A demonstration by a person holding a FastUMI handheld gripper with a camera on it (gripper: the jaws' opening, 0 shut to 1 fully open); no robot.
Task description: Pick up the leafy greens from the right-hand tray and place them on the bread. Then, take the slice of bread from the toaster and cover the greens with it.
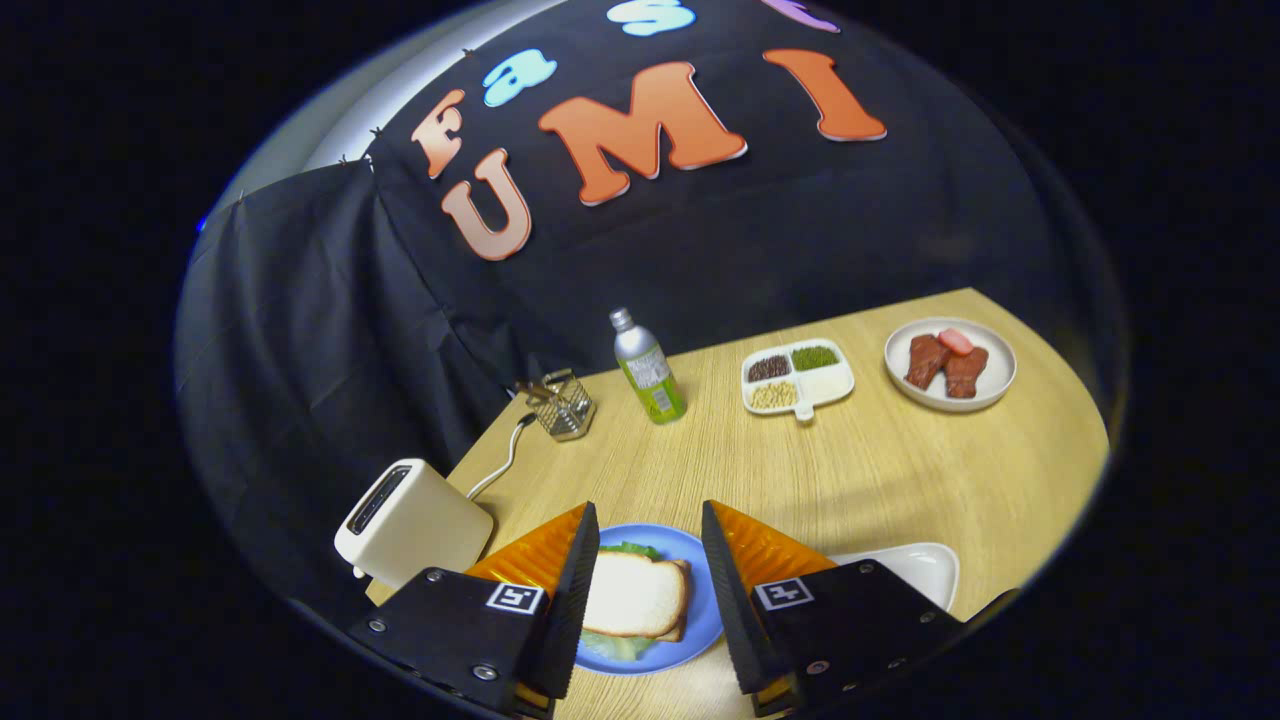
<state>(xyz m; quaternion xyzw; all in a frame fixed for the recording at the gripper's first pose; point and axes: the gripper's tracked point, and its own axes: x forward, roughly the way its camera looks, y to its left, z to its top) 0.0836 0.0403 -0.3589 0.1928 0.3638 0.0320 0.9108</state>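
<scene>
On a blue plate point(700, 600) between my fingers lies a sandwich: a slice of bread point(633, 594) on top, leafy greens point(628, 549) poking out from under it at the far and near sides, another bread edge below. My gripper point(650, 590) hangs above the plate, open, with nothing between its fingers. The cream toaster point(410, 522) stands to the left of the plate, its slot dark. A white tray point(915, 570) lies just right of the right finger, mostly hidden behind it.
Farther back on the wooden table point(880, 470) stand a small wire basket point(562, 403), a green-labelled bottle point(648, 365), a divided white dish point(797, 380) of grains and a round plate point(950, 365) with meat pieces. The toaster's cord point(500, 462) runs toward the basket.
</scene>
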